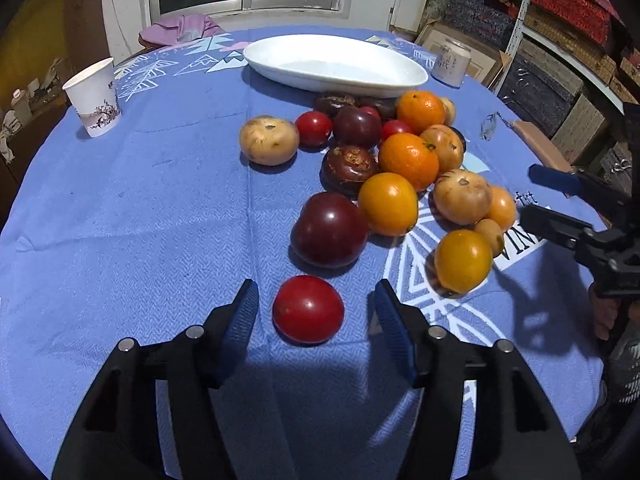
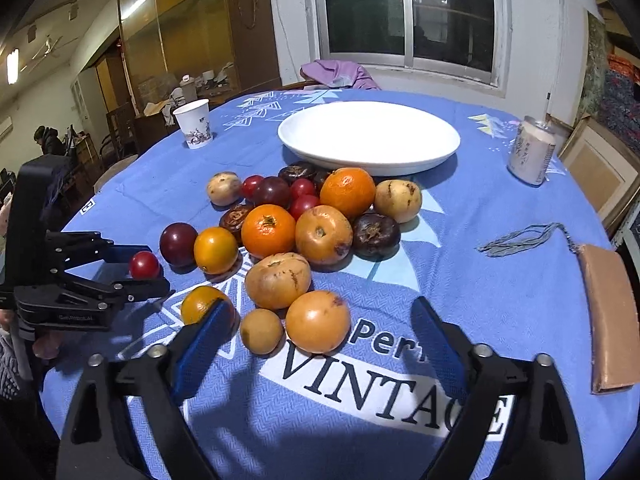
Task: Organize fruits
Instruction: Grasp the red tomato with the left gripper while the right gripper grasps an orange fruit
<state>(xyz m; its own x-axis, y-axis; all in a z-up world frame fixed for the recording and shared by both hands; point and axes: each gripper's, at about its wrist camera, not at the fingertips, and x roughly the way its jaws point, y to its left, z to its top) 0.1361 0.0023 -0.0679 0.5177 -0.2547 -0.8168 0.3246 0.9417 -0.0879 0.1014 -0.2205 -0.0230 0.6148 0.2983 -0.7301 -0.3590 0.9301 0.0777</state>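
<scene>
A pile of fruit [image 1: 404, 160] lies on the blue cloth: oranges, yellow and tan fruits, dark plums, small red tomatoes. Behind it stands an empty white oval plate [image 1: 400, 84] [image 2: 360, 162]. My left gripper [image 1: 316, 286] [image 2: 150, 266] is open, with a lone red tomato [image 1: 308, 308] [image 2: 144, 265] between its blue pads and a gap on each side. My right gripper [image 2: 322, 308] [image 1: 528, 192] is open at the pile's near edge. A tan-orange fruit [image 2: 318, 320] and a small brown one [image 2: 260, 330] sit between its fingers, untouched.
A paper cup [image 1: 96, 96] [image 2: 195, 122] stands at the far left of the table, a drink can [image 1: 450, 62] [image 2: 530, 152] at the far right. A brown flat pad [image 2: 608, 312] and a blue tassel [image 2: 520, 240] lie on the right. Shelves of boxes [image 1: 560, 40] line the right wall.
</scene>
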